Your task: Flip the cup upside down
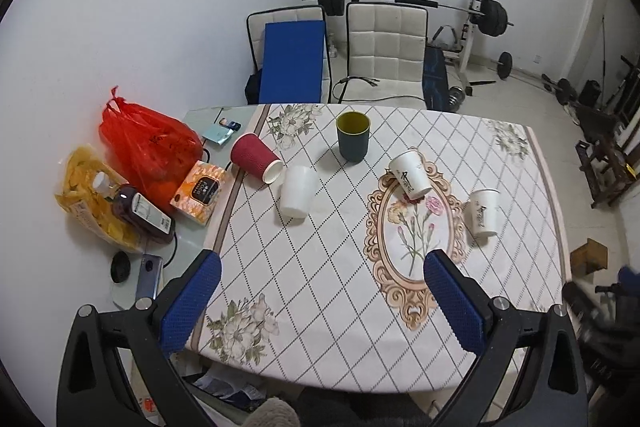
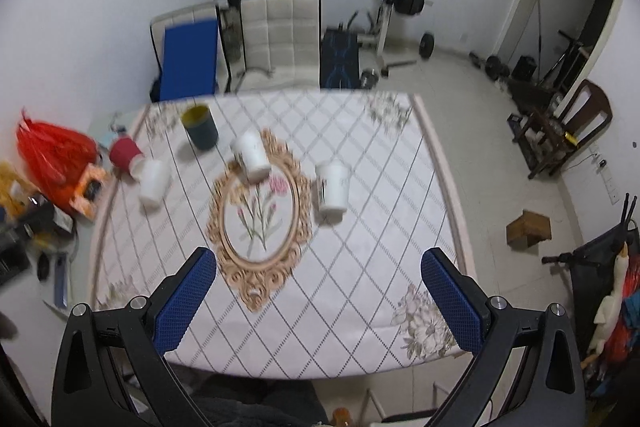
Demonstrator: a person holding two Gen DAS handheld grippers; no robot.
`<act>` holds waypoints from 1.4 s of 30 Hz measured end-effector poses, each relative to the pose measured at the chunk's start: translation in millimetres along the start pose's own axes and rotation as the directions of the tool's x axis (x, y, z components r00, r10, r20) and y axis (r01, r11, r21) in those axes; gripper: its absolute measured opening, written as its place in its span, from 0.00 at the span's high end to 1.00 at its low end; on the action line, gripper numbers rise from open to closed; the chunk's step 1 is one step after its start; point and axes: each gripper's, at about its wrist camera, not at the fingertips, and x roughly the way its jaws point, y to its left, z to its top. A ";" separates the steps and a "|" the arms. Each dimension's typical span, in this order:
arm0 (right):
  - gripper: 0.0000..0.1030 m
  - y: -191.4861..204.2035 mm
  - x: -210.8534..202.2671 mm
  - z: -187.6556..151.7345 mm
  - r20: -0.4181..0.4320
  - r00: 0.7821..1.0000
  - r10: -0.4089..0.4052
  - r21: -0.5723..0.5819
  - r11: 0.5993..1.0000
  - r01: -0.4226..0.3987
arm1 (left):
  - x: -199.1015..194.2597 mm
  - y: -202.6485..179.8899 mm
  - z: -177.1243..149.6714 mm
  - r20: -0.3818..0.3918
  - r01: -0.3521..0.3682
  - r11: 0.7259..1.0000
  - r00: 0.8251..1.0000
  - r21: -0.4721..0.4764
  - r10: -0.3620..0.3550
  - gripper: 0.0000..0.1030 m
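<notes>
We are holding the left gripper (image 1: pixel 320 291) and right gripper (image 2: pixel 320 287) wide open and empty over the table (image 1: pixel 520 267); the green cup (image 1: pixel 352 137) is standing upright at twelve o'clock

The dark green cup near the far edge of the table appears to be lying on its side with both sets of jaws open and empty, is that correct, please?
Not quite: the dark green cup stands upright, its yellow-lined mouth facing up, as the left wrist view shows clearly. The rest holds: the left gripper and the right gripper both have open, empty jaws.
</notes>
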 end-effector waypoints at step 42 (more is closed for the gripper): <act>0.00 85.6 339.6 54.3 -0.357 0.927 -0.117 -0.016 0.993 0.119 | 344.5 -29.9 114.7 0.067 0.014 0.962 0.997 0.271 -0.034 0.00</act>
